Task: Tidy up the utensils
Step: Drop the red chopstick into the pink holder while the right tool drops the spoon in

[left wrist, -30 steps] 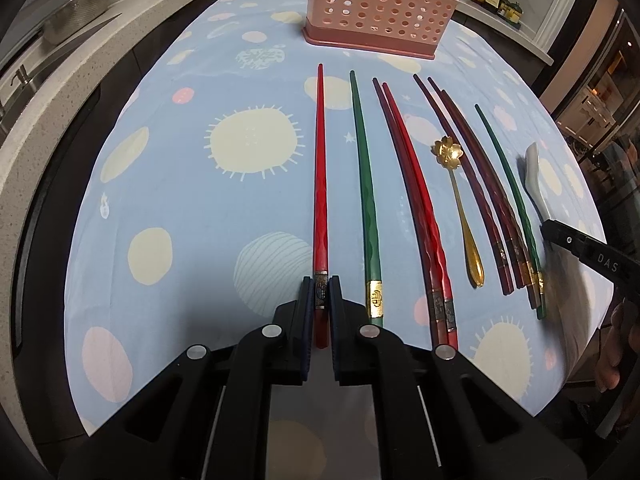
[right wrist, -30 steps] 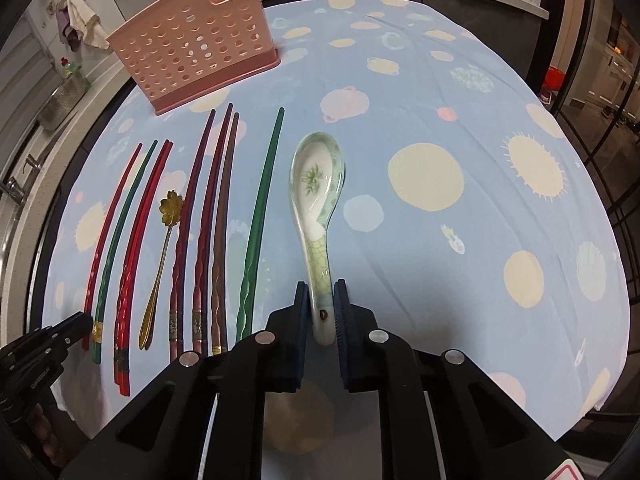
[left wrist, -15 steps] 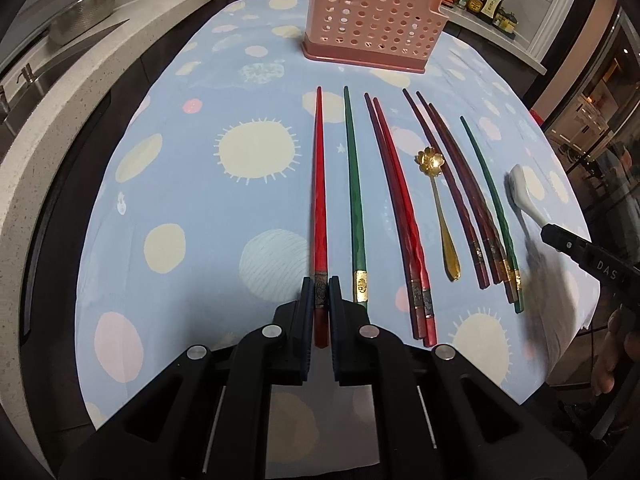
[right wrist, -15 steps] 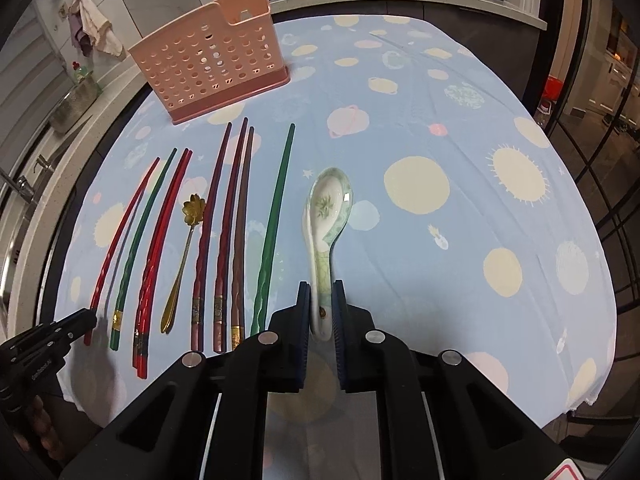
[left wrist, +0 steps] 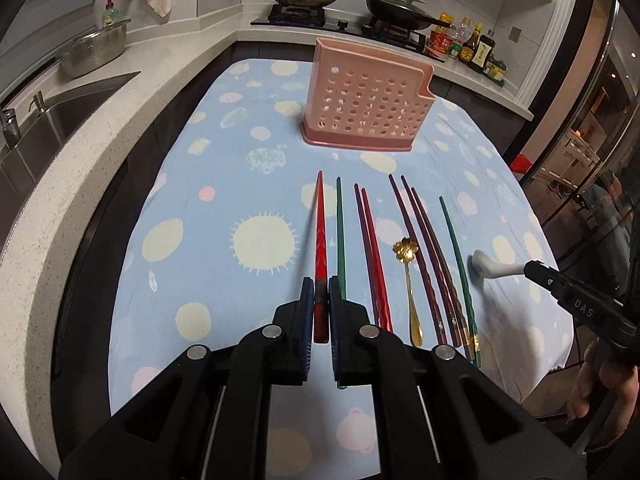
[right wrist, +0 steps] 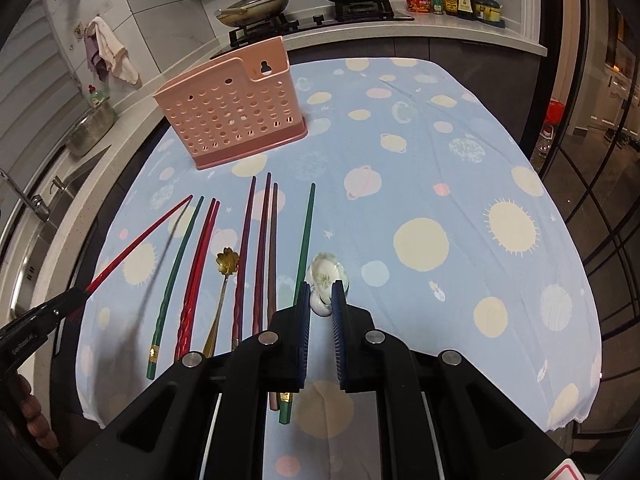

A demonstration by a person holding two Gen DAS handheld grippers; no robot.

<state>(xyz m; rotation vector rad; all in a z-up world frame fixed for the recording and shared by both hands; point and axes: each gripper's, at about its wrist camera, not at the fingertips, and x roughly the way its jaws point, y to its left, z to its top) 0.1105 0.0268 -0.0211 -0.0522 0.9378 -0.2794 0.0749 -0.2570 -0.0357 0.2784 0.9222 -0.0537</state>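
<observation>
My left gripper (left wrist: pixel 319 286) is shut on a red chopstick (left wrist: pixel 320 232) and holds it lifted above the cloth, tip pointing at the pink perforated utensil holder (left wrist: pixel 366 104). My right gripper (right wrist: pixel 320 294) is shut on the handle of a white ceramic spoon (right wrist: pixel 325 274), raised off the table, bowl forward. The spoon also shows in the left wrist view (left wrist: pixel 486 266), and the red chopstick shows in the right wrist view (right wrist: pixel 140 242). The holder stands upright at the far side (right wrist: pixel 236 110).
On the blue spotted tablecloth (left wrist: pixel 208 208) lie a green chopstick (left wrist: pixel 340 232), a red pair (left wrist: pixel 370 248), a gold flower spoon (left wrist: pixel 409 276), dark maroon chopsticks (left wrist: pixel 424 248) and another green one (left wrist: pixel 456 248). A sink (left wrist: pixel 44 128) lies left; a stove with pans is behind.
Both grippers have risen and tilted up, lifting the red chopstick and the ceramic spoon off the cloth. The holder and kitchen counter have come into fuller view.
</observation>
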